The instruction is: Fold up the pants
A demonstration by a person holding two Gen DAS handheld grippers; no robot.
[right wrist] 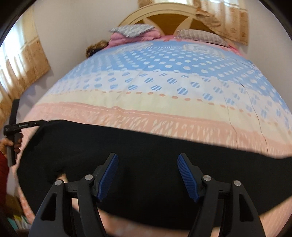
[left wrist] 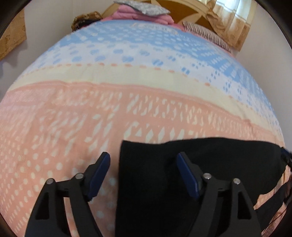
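Black pants point(left wrist: 191, 164) lie flat on the patterned bedspread point(left wrist: 127, 87) near its front edge. In the left wrist view my left gripper point(left wrist: 144, 160) is open, above the pants' left end, one finger over the spread and one over the cloth. In the right wrist view the pants point(right wrist: 146, 151) stretch as a wide dark band across the bed. My right gripper point(right wrist: 147, 161) is open above their middle and holds nothing. The left gripper's body point(right wrist: 13, 131) shows at the far left of that view, held by a hand.
The bedspread point(right wrist: 155, 87) is pink, cream and blue with dots. Pillows and a pink blanket point(right wrist: 133, 34) lie at the headboard point(right wrist: 164, 16). Curtains point(right wrist: 23, 60) hang left and right. The bed's front edge is just below the pants.
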